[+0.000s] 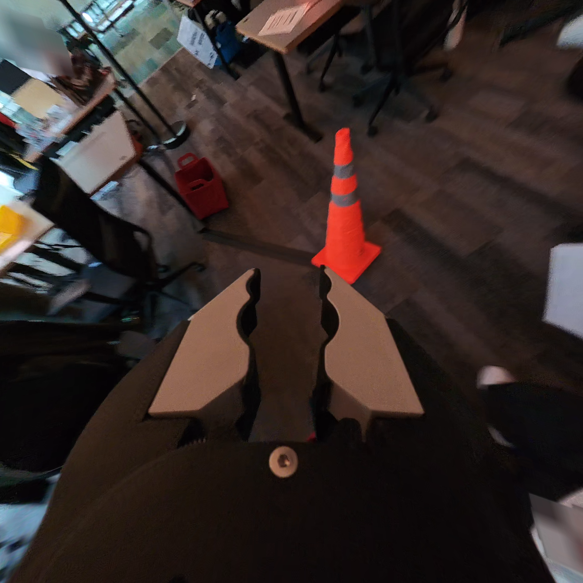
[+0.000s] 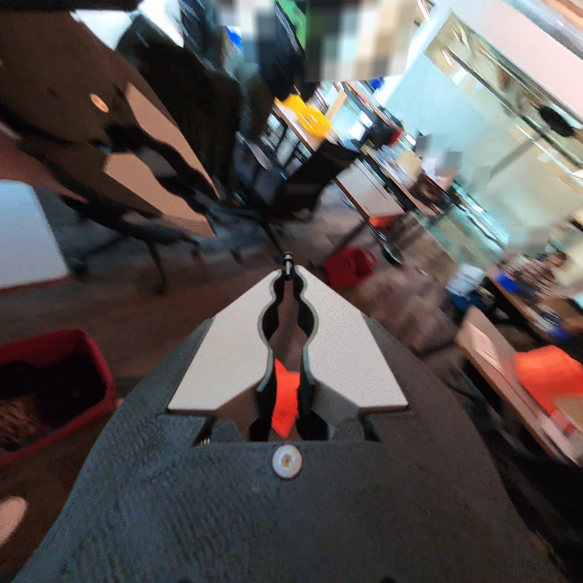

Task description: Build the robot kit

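Fingers of the left hand-held gripper (image 1: 289, 271) stand apart with a clear gap between them and nothing in it. Just beyond its right fingertip stands one orange cone (image 1: 345, 208) with two grey bands, upright on the floor (image 1: 441, 195), its square base near the fingertip in the picture but not touching it. Farther to the left sits one red crate (image 1: 202, 186) with handle slots, beside the black leg of a tabletop. Past that rise two slanted black poles ending at a round base (image 1: 176, 134). One wooden tabletop (image 1: 284, 25) at the far top carries a white sheet of paper.

The right hand-held gripper (image 2: 288, 268) is nearly closed, its tips pinching one small black pin-like piece (image 2: 287, 263) that sticks out forward; what it is I cannot tell. An orange shape (image 2: 285, 397) shows through the gap lower between the fingers. Near on the left lies one red bin (image 2: 94, 372) with dark contents. Farther right sits another red crate (image 2: 350, 266) on the floor, and one orange object (image 2: 549, 375) lies on a tabletop at the right edge. One yellow item (image 2: 310, 118) rests on a distant tabletop.

The floor is dark grey-brown carpet tile. The room is a blurred office with rows of tabletops, black chairs and glass walls.
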A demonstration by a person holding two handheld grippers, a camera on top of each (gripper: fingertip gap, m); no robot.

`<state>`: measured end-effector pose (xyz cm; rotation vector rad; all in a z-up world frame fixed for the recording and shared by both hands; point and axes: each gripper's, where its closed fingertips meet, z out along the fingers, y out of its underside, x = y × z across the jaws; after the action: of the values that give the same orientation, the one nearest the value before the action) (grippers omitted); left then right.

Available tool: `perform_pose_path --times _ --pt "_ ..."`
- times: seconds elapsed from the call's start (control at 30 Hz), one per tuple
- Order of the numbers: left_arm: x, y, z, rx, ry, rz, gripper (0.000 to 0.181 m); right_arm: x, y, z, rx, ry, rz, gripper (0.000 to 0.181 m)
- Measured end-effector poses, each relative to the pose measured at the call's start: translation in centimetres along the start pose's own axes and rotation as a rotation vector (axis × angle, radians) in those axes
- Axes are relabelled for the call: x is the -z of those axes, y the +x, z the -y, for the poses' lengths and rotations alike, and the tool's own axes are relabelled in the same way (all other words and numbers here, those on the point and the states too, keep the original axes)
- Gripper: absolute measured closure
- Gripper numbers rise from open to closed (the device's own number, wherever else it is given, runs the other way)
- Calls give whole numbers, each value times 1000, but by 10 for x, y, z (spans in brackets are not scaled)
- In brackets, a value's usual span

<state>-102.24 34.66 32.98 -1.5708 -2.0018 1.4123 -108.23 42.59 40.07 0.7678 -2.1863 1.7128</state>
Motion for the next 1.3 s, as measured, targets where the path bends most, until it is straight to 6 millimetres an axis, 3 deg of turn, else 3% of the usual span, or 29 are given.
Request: perform_pose_path --times 0.07,0.2,0.33,0.47,0.57,0.7,0.83,0.97,1.13,1.3 --pt "-6 -11 5 167 95 -124 146 -23 -7 20 -67 137 150 177" --pt "-10 -44 24 491 349 -334 140 -70 2 36 -103 310 347 177" --pt "-25 -81 22 580 463 -366 146 -128 22 36 -93 422 512 178" --pt "-45 -102 5 628 544 -307 151 -181 44 32 29 575 701 178" --pt "-61 -117 -19 695 554 -131 155 -221 64 34 61 639 860 177" --pt "-55 -138 -23 857 703 13 159 -266 72 49 15 737 1075 177" --pt "-18 -171 -24 941 830 199 158 -298 50 77 -37 829 1278 177" --pt "17 -199 -60 841 725 542 159 -334 10 99 -2 870 1424 177" --pt "81 -249 -94 628 649 936 164 -384 -31 140 88 897 1473 177" --pt "137 -301 -119 589 508 1159 160 -433 -73 185 101 928 1576 177"
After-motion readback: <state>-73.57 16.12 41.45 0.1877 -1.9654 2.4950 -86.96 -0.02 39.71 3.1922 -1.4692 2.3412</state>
